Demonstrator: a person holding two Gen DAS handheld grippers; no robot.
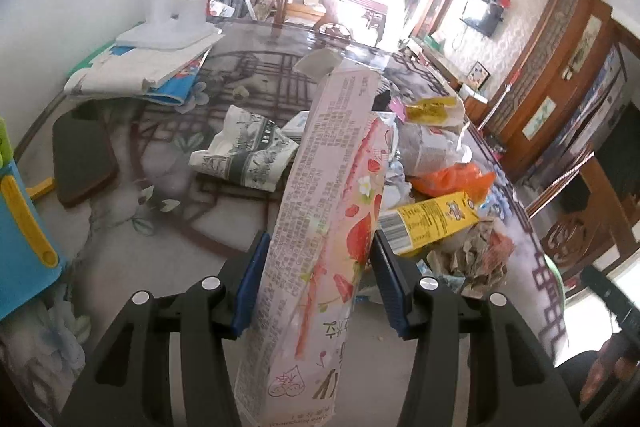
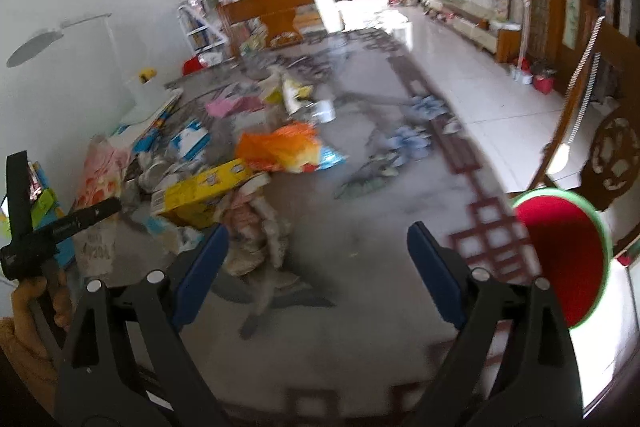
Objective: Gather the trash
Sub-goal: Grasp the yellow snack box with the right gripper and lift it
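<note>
**Pink snack box clamped in the left jaws, right jaws spread over the table**

The left gripper [image 1: 316,283] pinches a long, flat pink cardboard snack box [image 1: 328,211], printed with strawberries, standing nearly upright between its blue pads. Just beyond, to the right of the jaws, lie a yellow carton [image 1: 430,221], crumpled paper [image 1: 474,259] and an orange plastic bag [image 1: 452,181]. The right gripper [image 2: 318,269] gapes wide and holds nothing above the patterned glass-topped table [image 2: 360,227]; the blurred trash heap sits ahead, left of its jaws.
</note>
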